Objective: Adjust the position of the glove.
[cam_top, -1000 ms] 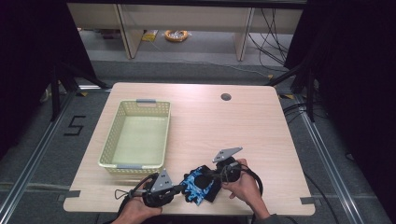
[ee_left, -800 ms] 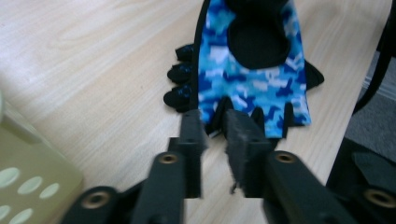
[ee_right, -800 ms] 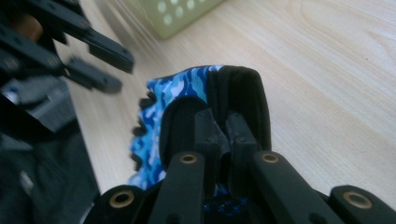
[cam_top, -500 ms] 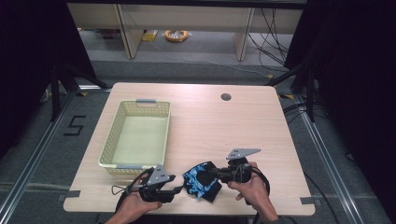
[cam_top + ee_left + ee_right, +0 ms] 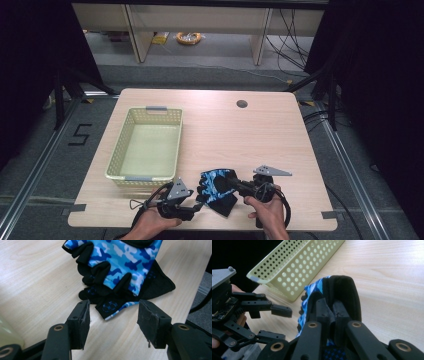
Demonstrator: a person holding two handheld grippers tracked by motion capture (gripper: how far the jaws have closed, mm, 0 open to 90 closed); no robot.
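Right claw clamped on the black cuff edge of the blue camo fingerless glove, lower centre of the high view, near the worktop's front edge. Left claw wide, nothing between the jaws, just short of the glove's finger ends. Glove lies on the worktop. Pale yellow perforated basket sits left of centre, just beyond the left claw.
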